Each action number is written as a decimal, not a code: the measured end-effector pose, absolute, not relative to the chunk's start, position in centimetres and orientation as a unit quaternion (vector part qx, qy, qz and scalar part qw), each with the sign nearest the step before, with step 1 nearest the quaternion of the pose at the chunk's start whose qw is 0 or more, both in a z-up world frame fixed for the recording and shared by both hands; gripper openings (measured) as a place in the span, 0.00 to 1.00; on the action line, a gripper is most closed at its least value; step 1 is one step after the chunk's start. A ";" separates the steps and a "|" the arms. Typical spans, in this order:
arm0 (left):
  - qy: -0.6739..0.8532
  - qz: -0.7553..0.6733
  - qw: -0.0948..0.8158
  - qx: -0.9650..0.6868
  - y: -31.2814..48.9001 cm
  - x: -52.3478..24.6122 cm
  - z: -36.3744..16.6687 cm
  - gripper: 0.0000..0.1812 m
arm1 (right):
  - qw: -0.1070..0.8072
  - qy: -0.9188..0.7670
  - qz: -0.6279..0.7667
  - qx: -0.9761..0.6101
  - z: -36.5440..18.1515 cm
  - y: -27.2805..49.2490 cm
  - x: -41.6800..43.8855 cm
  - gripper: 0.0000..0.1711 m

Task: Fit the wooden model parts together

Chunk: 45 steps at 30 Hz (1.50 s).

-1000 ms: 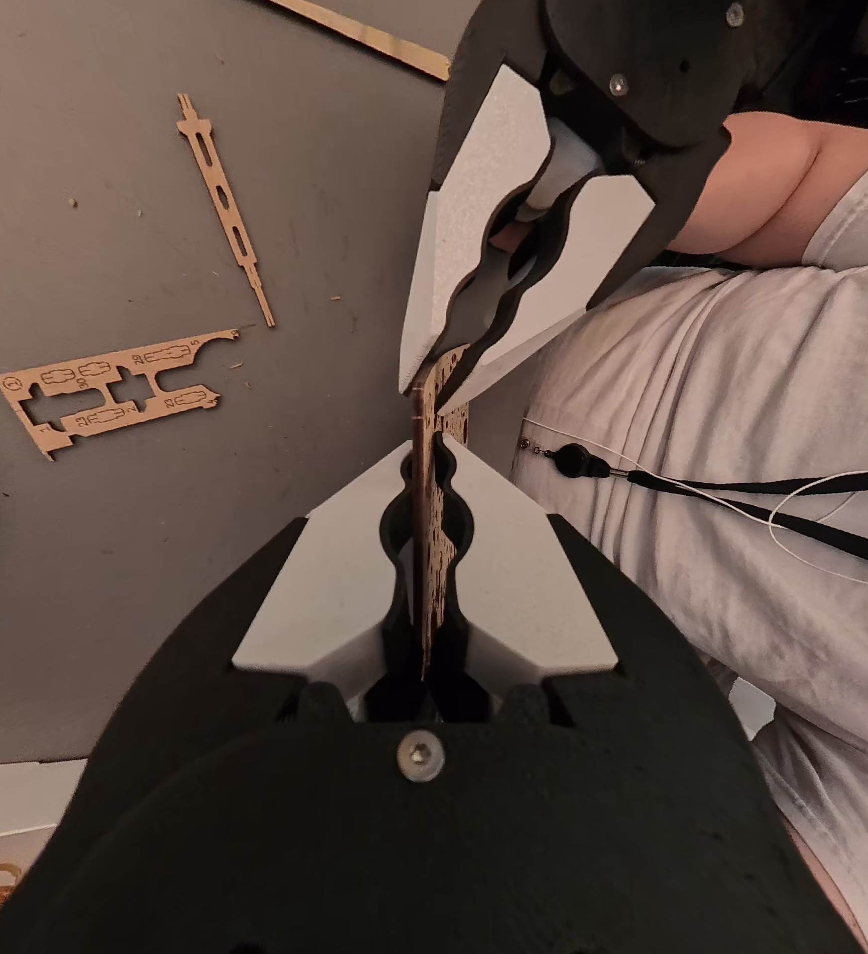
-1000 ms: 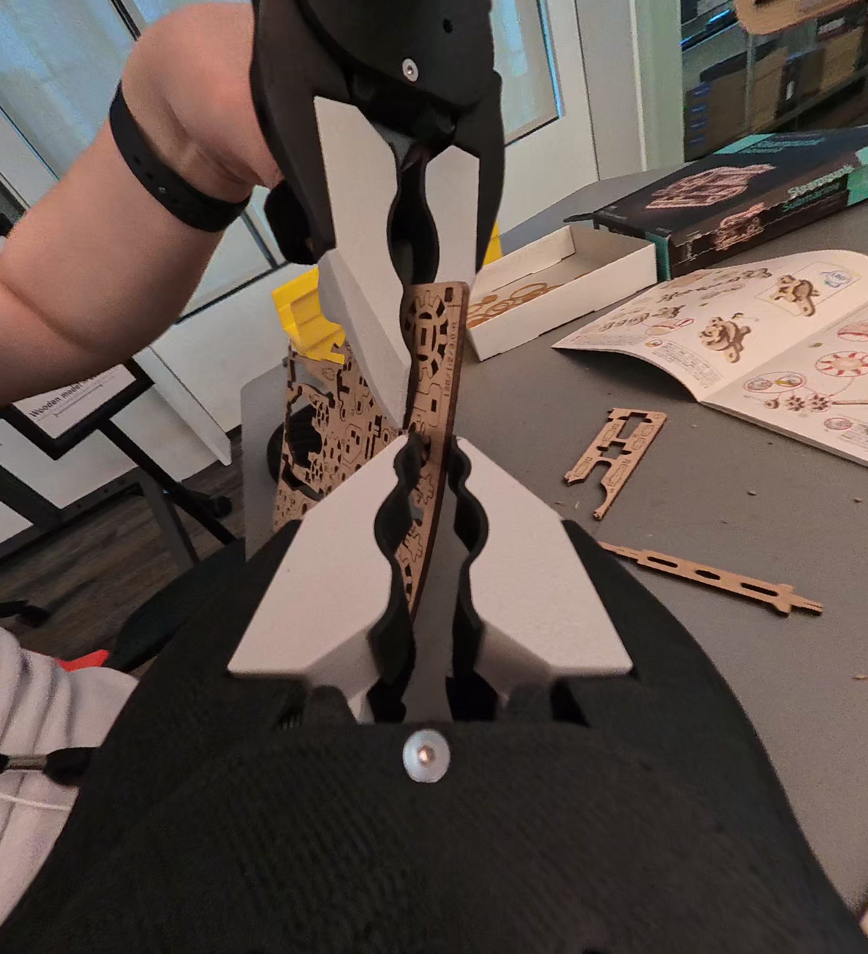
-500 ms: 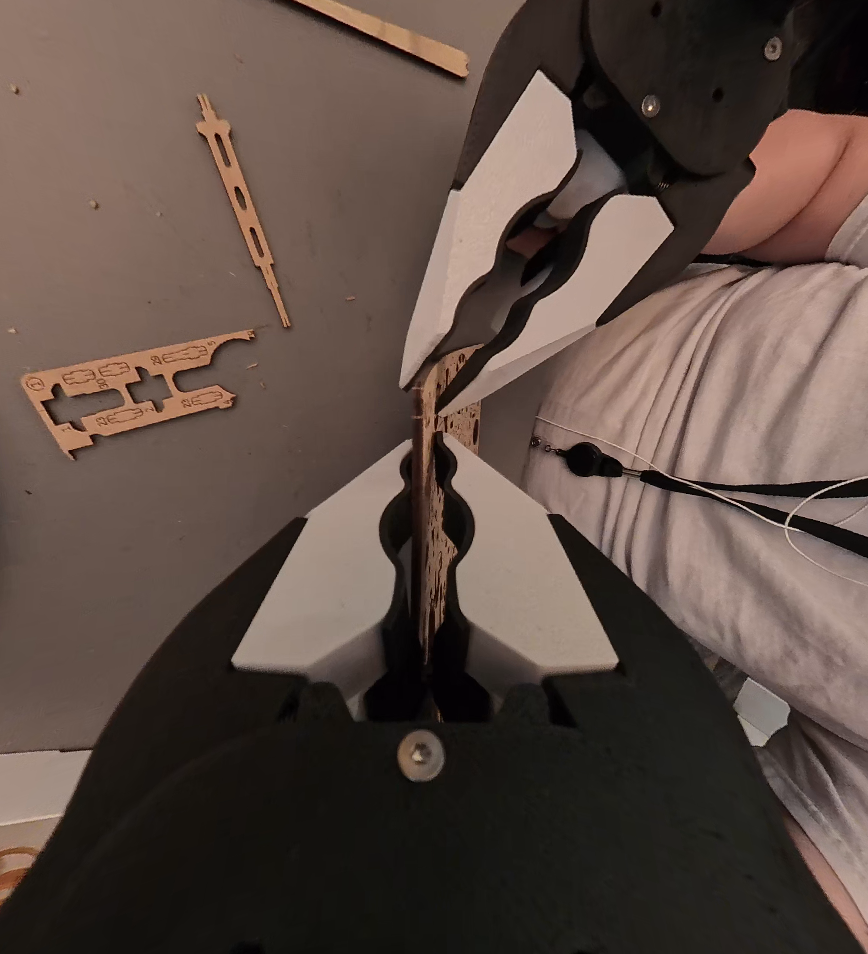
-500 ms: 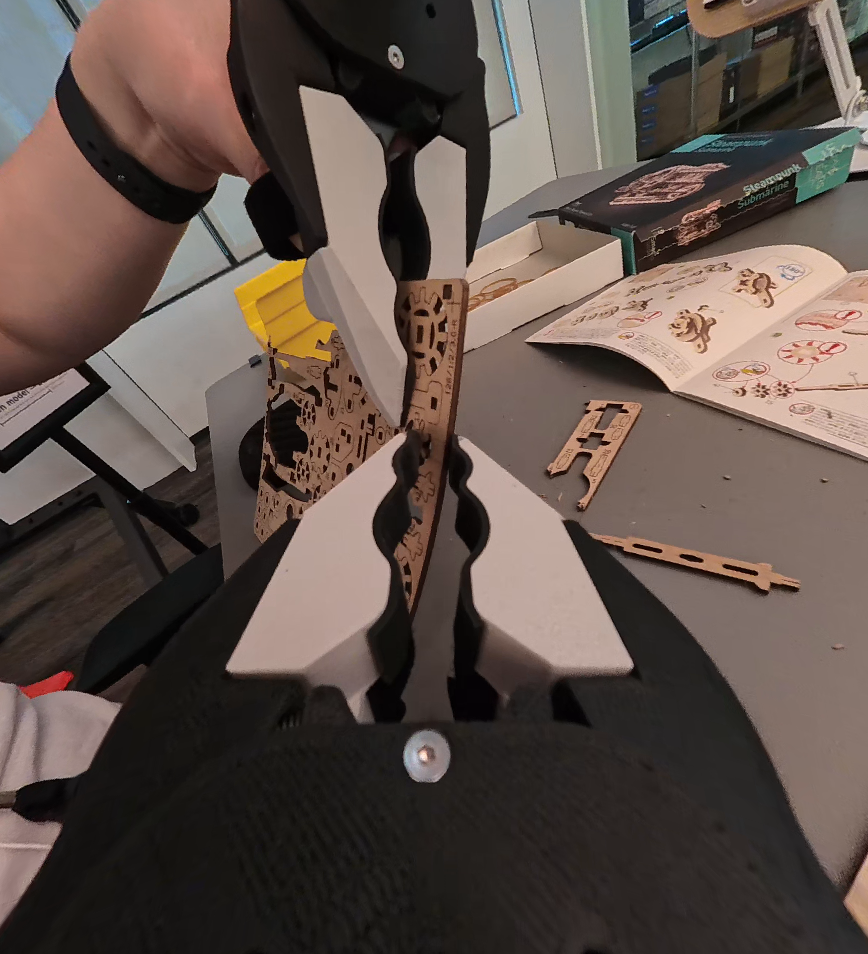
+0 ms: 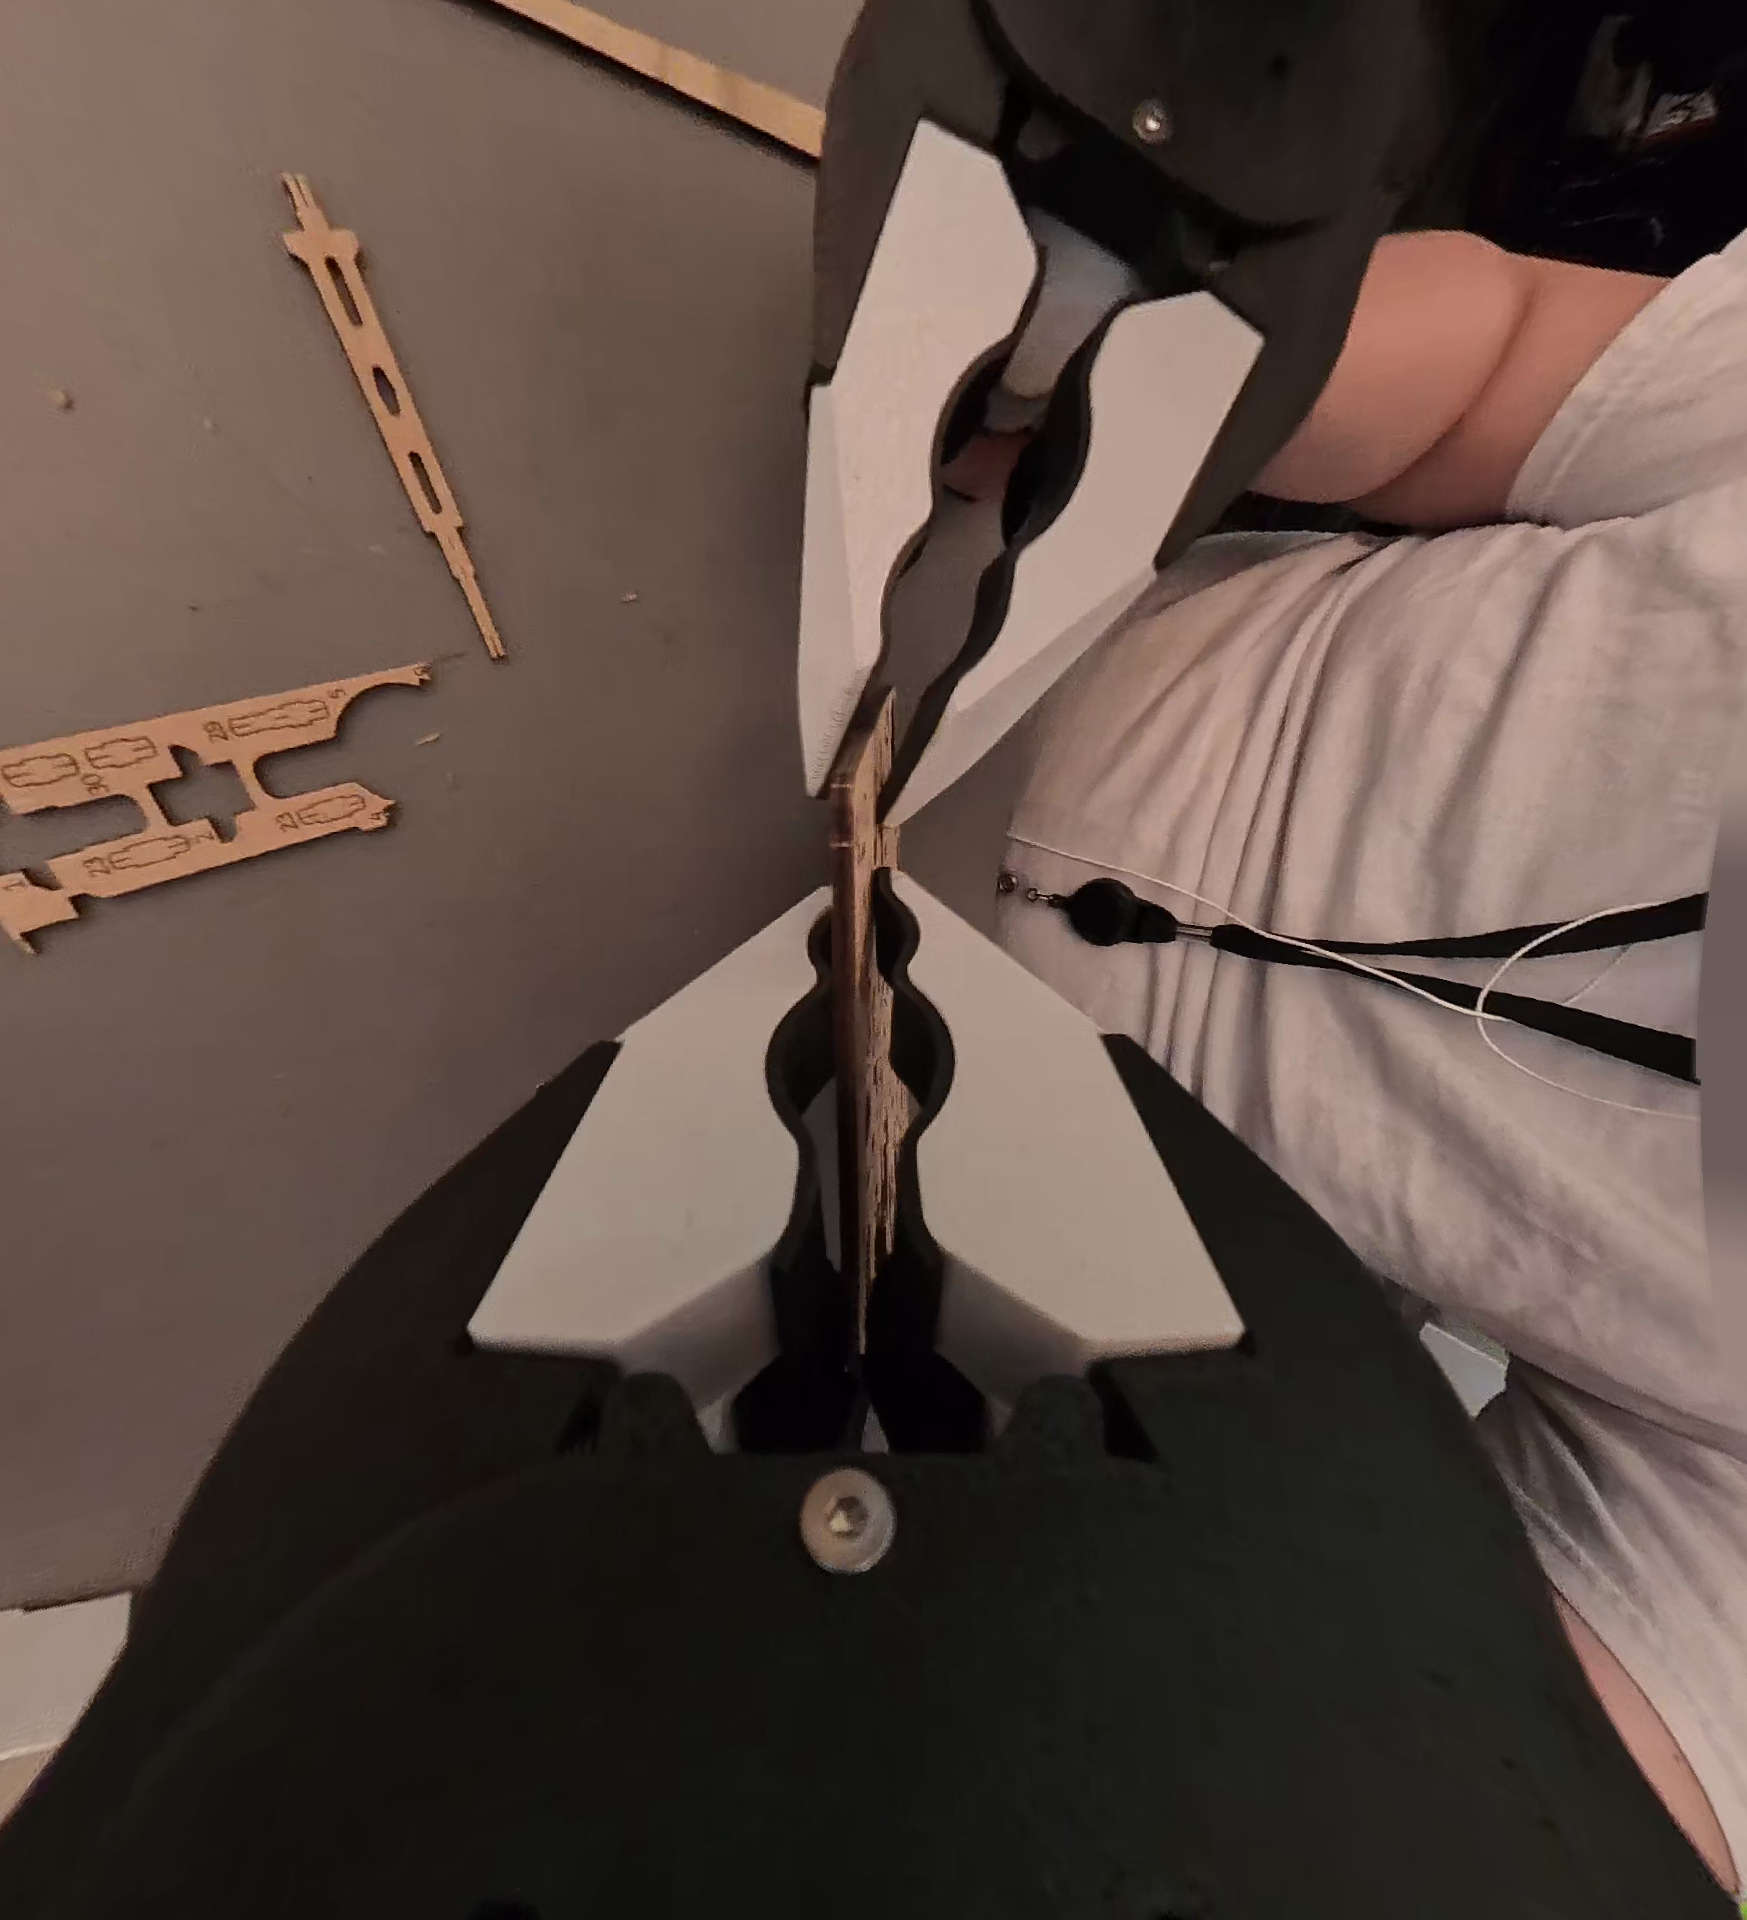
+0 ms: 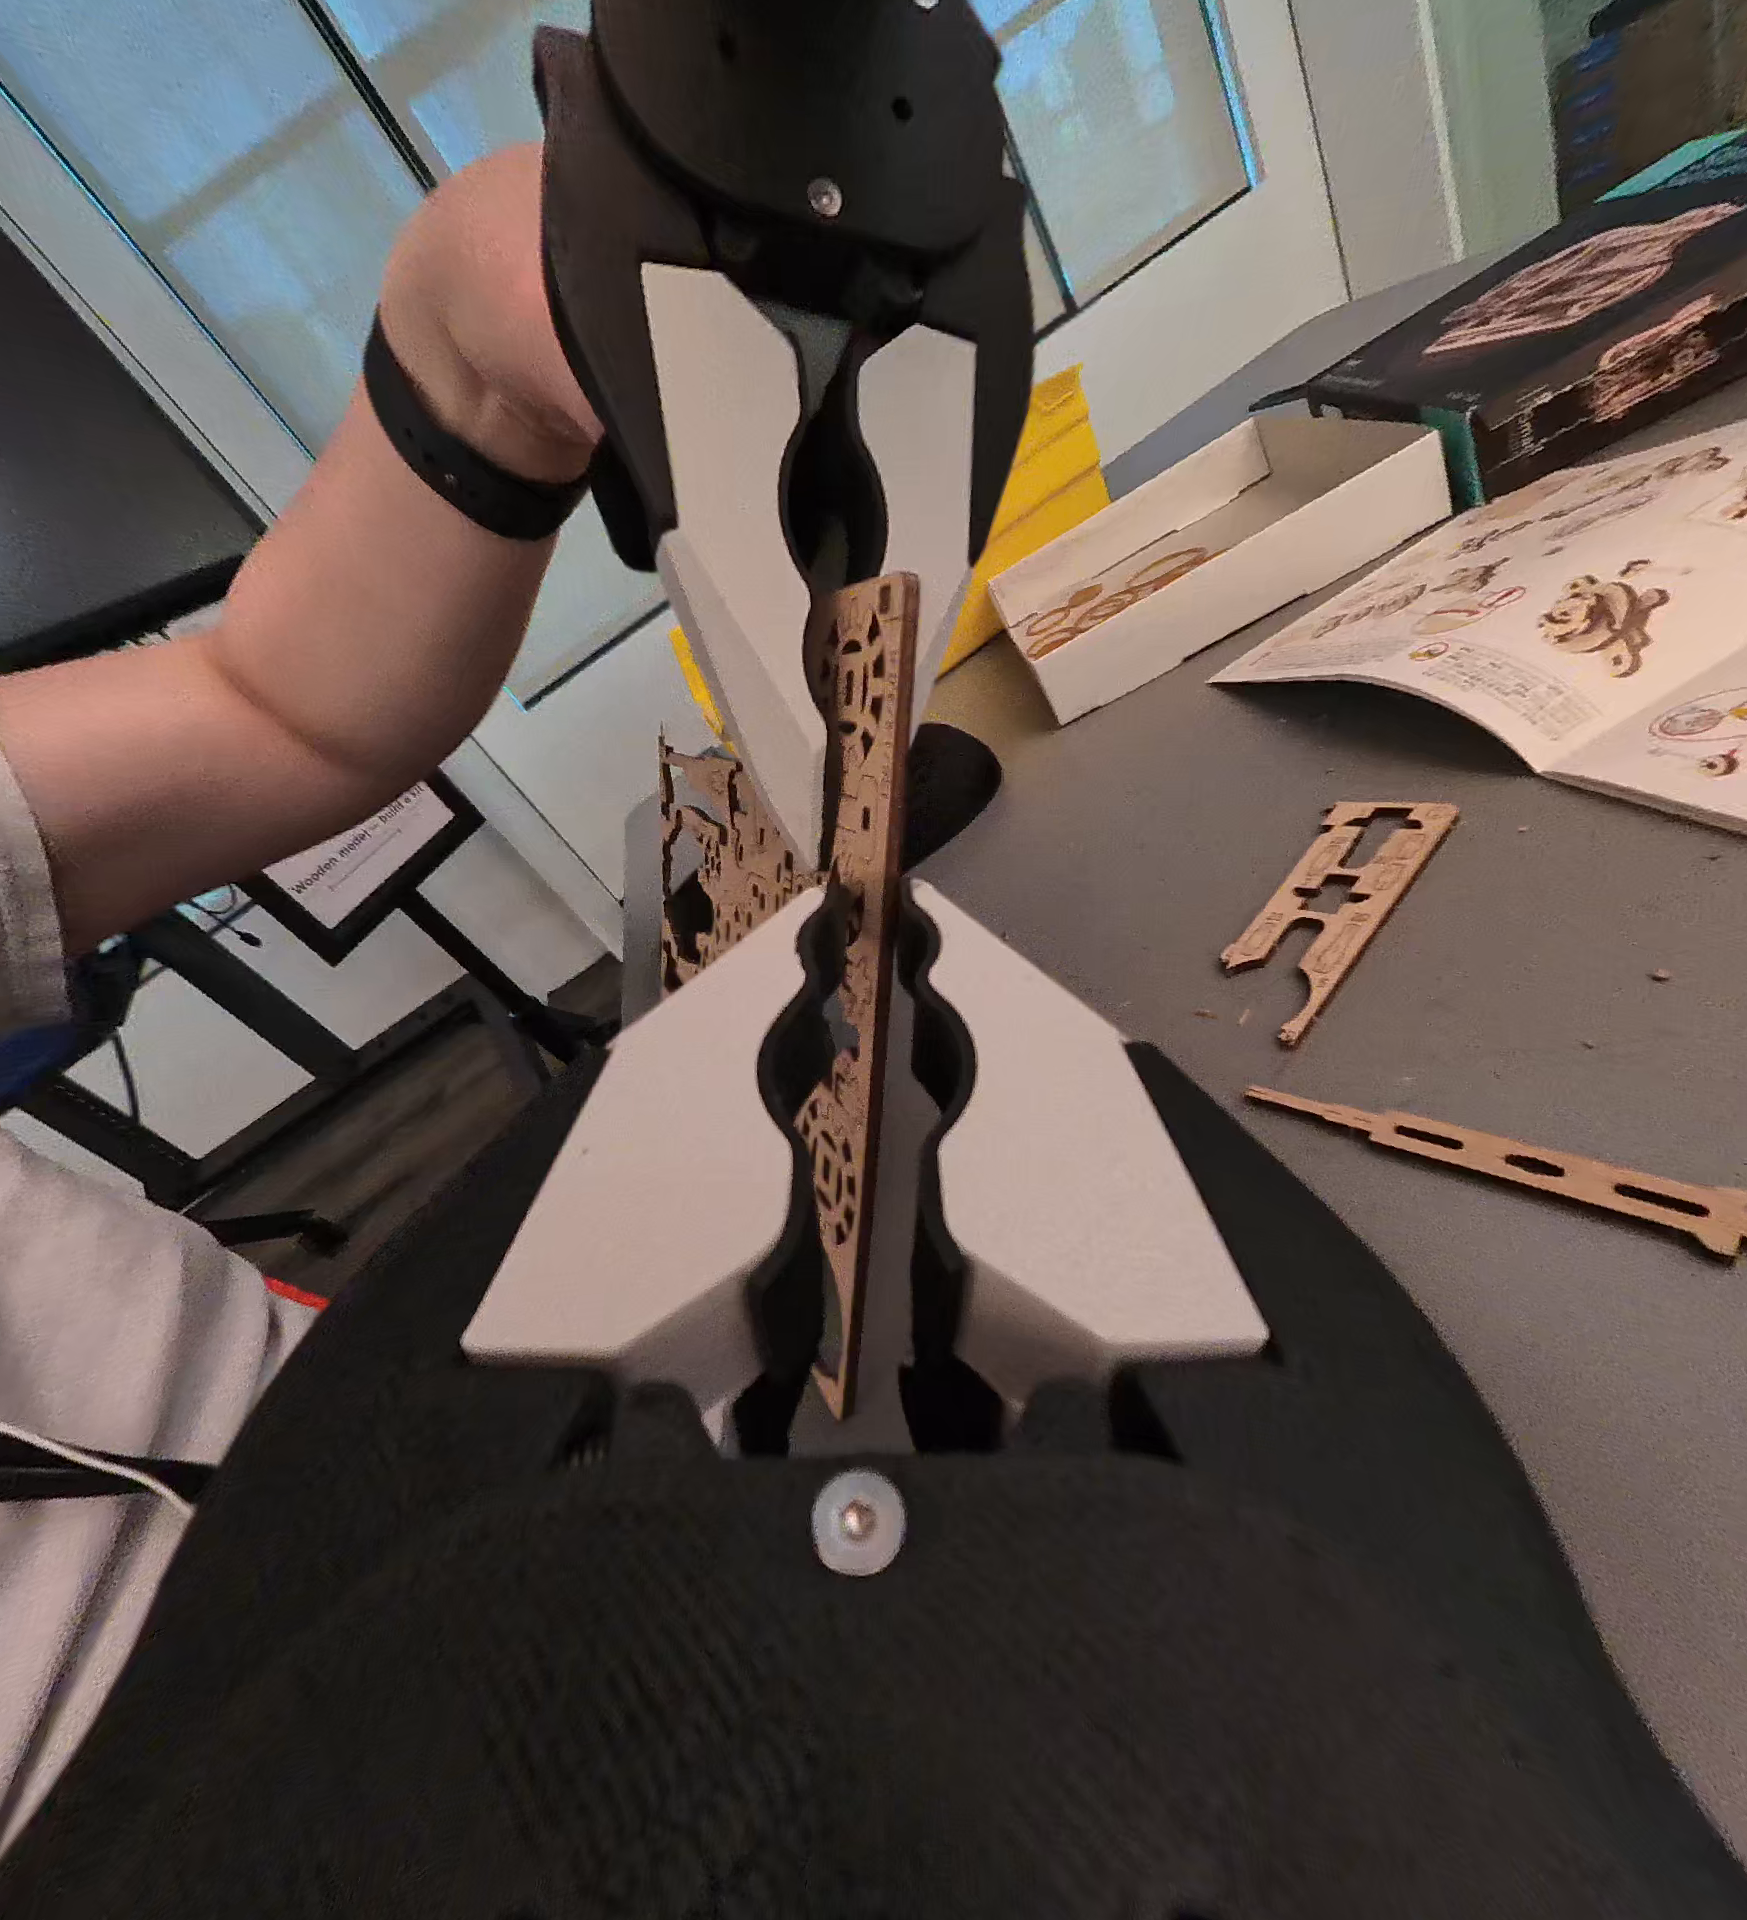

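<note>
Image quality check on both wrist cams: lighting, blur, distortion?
Left wrist view: dim and warm, sharp on the wooden sheet, fisheye bend at the edges, a smeared patch on the right. Right wrist view: brighter, daylight from the windows, instruction booklet and box soft.

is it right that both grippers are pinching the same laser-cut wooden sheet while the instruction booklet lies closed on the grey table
Not quite: the instruction booklet lies open on the grey table, as the right wrist view shows. The rest holds: the left gripper and the right gripper both pinch the same laser-cut wooden sheet.
</note>
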<state>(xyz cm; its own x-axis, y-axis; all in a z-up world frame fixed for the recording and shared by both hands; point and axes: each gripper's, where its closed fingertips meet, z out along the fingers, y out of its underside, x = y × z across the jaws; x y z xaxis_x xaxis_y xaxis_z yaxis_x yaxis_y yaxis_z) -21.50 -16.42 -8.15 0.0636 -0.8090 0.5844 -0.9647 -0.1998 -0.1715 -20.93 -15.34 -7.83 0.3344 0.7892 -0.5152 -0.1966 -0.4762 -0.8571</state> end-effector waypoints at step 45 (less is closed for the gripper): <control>-0.618 0.263 0.125 0.730 -16.1 -22.2 -8.4 0.01 | 0.449 -0.245 0.505 -0.695 -8.4 -15.1 -21.4 0.04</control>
